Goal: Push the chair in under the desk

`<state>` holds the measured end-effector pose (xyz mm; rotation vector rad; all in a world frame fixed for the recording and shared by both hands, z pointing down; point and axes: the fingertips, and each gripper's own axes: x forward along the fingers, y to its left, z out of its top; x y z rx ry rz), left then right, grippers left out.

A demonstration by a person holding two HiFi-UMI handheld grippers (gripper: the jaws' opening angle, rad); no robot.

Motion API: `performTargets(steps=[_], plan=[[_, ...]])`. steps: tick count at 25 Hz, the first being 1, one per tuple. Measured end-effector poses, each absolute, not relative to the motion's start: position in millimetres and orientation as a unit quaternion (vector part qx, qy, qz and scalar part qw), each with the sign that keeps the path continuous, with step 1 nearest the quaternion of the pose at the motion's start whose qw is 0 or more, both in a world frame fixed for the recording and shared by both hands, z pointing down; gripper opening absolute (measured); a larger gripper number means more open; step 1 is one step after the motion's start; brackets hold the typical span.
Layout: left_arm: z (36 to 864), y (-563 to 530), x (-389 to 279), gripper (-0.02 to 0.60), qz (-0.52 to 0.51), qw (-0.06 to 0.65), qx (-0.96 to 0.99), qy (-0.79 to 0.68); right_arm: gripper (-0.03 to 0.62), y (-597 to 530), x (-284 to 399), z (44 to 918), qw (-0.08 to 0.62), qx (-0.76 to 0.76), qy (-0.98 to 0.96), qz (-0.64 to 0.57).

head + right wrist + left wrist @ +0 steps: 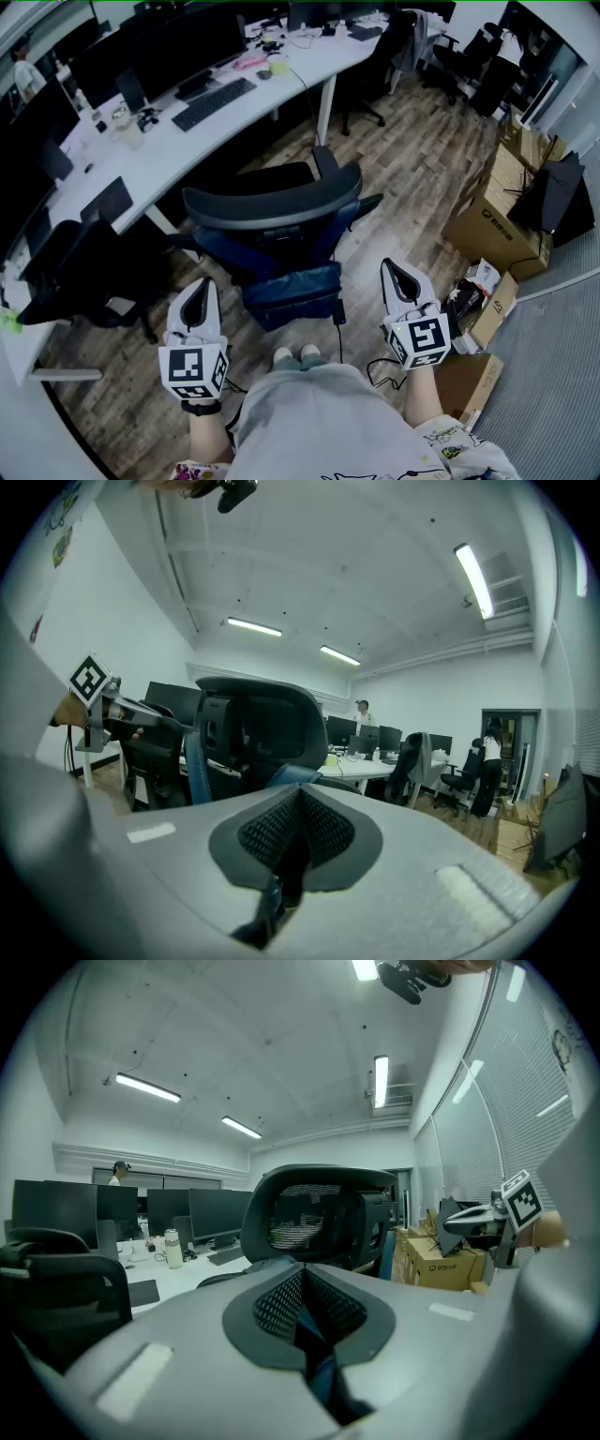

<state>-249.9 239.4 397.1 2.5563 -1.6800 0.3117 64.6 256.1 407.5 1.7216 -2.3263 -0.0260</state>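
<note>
A black mesh-backed office chair (277,220) with a blue seat stands just in front of me, its back toward me, pulled out from the long white desk (169,141). My left gripper (199,298) hangs shut at the chair's lower left, clear of it. My right gripper (398,279) is shut too, off to the chair's right with a gap between. In the left gripper view the chair's backrest (319,1213) rises beyond the closed jaws; in the right gripper view the backrest (258,728) stands ahead to the left. Nothing is held.
A second black chair (80,277) sits at the left by the desk. Cardboard boxes (492,220) and clutter line the right side. Monitors (183,47) and a keyboard (214,103) are on the desk. People stand far off in the office.
</note>
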Motion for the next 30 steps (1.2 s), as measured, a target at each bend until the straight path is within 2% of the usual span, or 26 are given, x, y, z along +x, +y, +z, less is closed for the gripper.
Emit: performTargets(steps=[7,10,17,20,30], plan=[[398,234,-253,0.017,0.105,0.014,0.831,-0.545,0.002,259,77,405,0.113,0.603,-0.79,-0.014],[399,230,-256,0.051,0.117,0.002,0.831,-0.543,0.003,254,78,406,0.117,0.595,-0.795,-0.021],[404,220,-259,0.104,0.152,-0.037,0.831,-0.534,0.077,240,77,406,0.125,0.573,-0.809,-0.038],[407,215,-259,0.126,0.169,-0.05,0.832,-0.527,0.089,233,75,408,0.134,0.561,-0.816,-0.044],[422,193,-265,0.195,0.229,-0.067,0.837,-0.492,0.175,212,71,418,0.173,0.511,-0.84,-0.055]])
